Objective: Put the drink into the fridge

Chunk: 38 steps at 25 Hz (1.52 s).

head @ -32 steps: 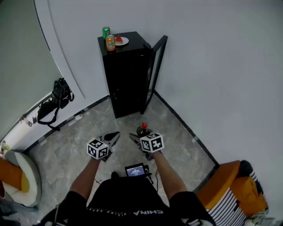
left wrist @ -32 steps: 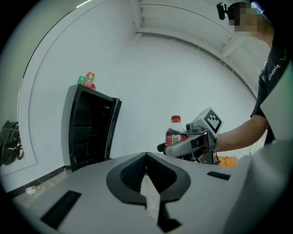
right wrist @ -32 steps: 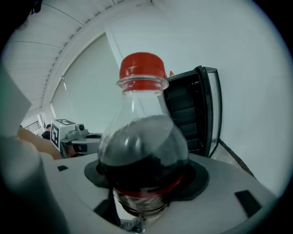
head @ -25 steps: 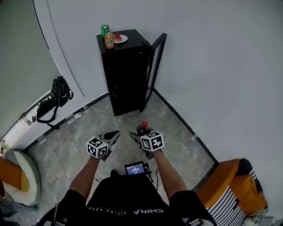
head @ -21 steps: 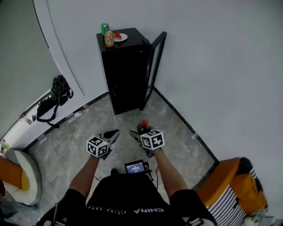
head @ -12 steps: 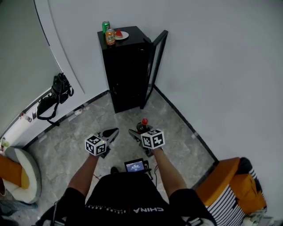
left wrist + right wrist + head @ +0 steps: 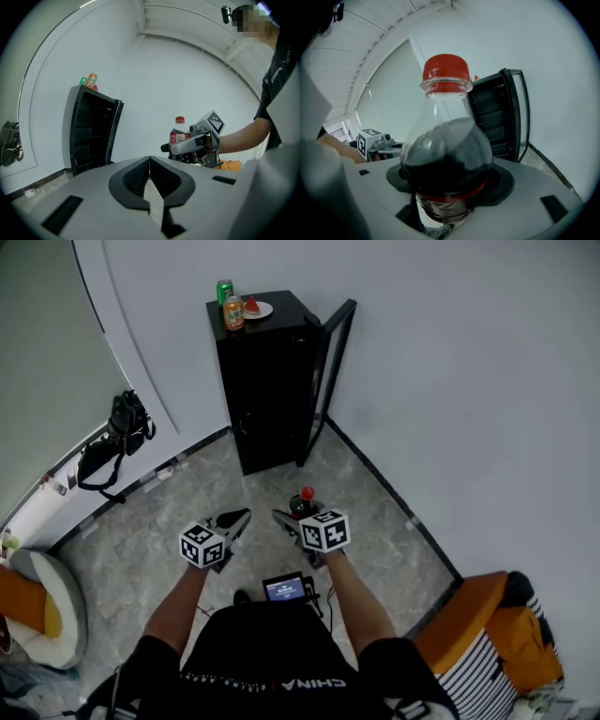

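The drink is a cola bottle [image 7: 447, 159] with a red cap [image 7: 306, 493]. It stands upright in my right gripper [image 7: 300, 513], which is shut on the bottle's lower body. The black fridge [image 7: 267, 381] stands in the corner ahead, its glass door [image 7: 333, 381] swung open to the right and dark shelves [image 7: 494, 122] showing inside. My left gripper [image 7: 236, 519] hangs level beside the right one with its jaws shut and nothing in them. In the left gripper view the bottle [image 7: 179, 133] shows to the right of the fridge [image 7: 91, 131].
On the fridge's top stand a green can [image 7: 224, 289], an orange can [image 7: 233, 313] and a plate [image 7: 255, 307] with something red. A black bag [image 7: 127, 432] hangs by the left wall. An orange striped seat [image 7: 506, 634] is at the lower right, a round cushion [image 7: 42, 615] at the lower left.
The head view has drifted slightly, so the fridge sits a bit higher in the picture. Both grippers keep their places, and the bottle stays in the right one.
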Motion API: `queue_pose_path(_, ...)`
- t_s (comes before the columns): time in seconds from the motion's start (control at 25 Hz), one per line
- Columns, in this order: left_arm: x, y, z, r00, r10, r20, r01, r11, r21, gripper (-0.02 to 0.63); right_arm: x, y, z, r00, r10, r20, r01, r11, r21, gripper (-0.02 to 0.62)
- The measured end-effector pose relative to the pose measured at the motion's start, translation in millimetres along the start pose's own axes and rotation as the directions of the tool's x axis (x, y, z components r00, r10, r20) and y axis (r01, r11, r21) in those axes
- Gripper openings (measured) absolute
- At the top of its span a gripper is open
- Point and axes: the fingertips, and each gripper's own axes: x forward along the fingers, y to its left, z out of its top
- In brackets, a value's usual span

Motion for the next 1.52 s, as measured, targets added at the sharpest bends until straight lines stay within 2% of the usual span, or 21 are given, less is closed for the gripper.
queue_pose_path(0.36, -0.9, 0.2, -9.1, 1.0, 0.025, -0.015, -0.025, 0.999, -0.021, 0.012, -4.5, -4.8, -8.2, 1.0, -0.002, -0.011, 0.002, 1.0, 0.012, 0.314)
queue_pose_path(0.68, 11.3, -6.3, -13.4, 0.999, 0.009, -0.034, -0.01, 0.999, -0.04, 0.011, -9.6, -15.0, -10.9, 1.0, 0.008, -0.016, -0.007, 1.0, 0.022, 0.314)
queue_pose_path(0.88, 25.3, -11.4, -12.9, 0.999, 0.025, -0.048, -0.027, 0.999, -0.035, 0.012, -21.6, -31.7, -11.8, 1.0, 0.008, -0.015, -0.007, 0.999, 0.032, 0.314)
queue_pose_path(1.08, 38.2, -16.2, -16.6, 0.994, 0.082, -0.071, -0.081, 0.997, 0.014, 0.011, -33.3, -52.0, -18.3, 0.999, 0.03, -0.022, -0.029, 0.999, 0.045, 0.314)
queue_pose_path(1.2, 42.5, -16.6, -19.1, 0.992, 0.103, -0.068, -0.103, 0.995, 0.007, 0.012, -34.9, -61.3, -20.4, 0.999, 0.034, -0.031, -0.033, 0.999, 0.042, 0.314)
queue_pose_path(1.4, 51.7, -8.8, -28.9, 0.99, 0.109, -0.094, -0.111, 0.994, -0.016, 0.011, -30.9, -71.7, -23.9, 0.999, 0.039, -0.036, -0.036, 0.997, 0.07, 0.314)
queue_pose_path(1.52, 62.2, 1.9, -25.4, 0.99, 0.095, -0.103, -0.095, 0.995, -0.001, 0.011, -21.4, -85.6, -22.6, 0.999, 0.03, -0.033, -0.026, 0.995, 0.098, 0.314)
